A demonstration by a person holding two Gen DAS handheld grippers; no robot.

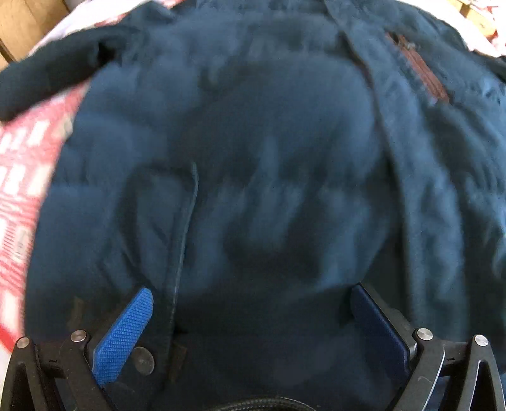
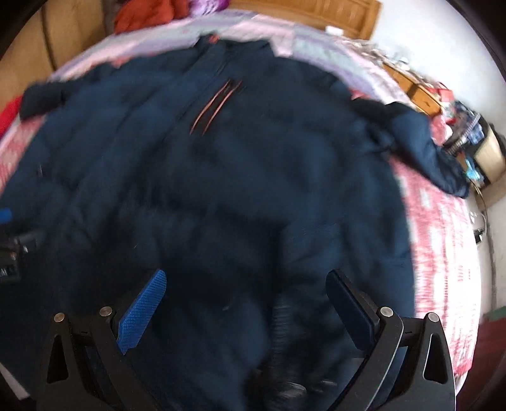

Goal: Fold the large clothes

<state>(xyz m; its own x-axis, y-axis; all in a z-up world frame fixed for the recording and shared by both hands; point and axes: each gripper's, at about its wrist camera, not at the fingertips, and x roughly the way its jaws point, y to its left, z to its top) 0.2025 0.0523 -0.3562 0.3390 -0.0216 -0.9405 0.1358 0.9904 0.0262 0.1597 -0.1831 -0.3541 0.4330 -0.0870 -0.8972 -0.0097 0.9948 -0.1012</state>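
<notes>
A large dark navy padded jacket (image 1: 253, 151) lies spread front-up on a bed and fills both views; it also shows in the right wrist view (image 2: 221, 177). It has a rust-coloured chest zip (image 1: 417, 72), also seen in the right wrist view (image 2: 218, 104). My left gripper (image 1: 249, 303) is open, low over the jacket's lower front by the placket edge and a snap button (image 1: 144, 360). My right gripper (image 2: 246, 287) is open, low over the jacket's hem area. Neither holds cloth. Both views are motion-blurred.
The bed has a red and white patterned cover (image 2: 442, 240), also at the left of the left wrist view (image 1: 22, 177). A wooden headboard (image 2: 316, 12) and a pile of clothes (image 2: 145, 15) lie beyond. A cluttered bedside stand (image 2: 474, 142) is at the right.
</notes>
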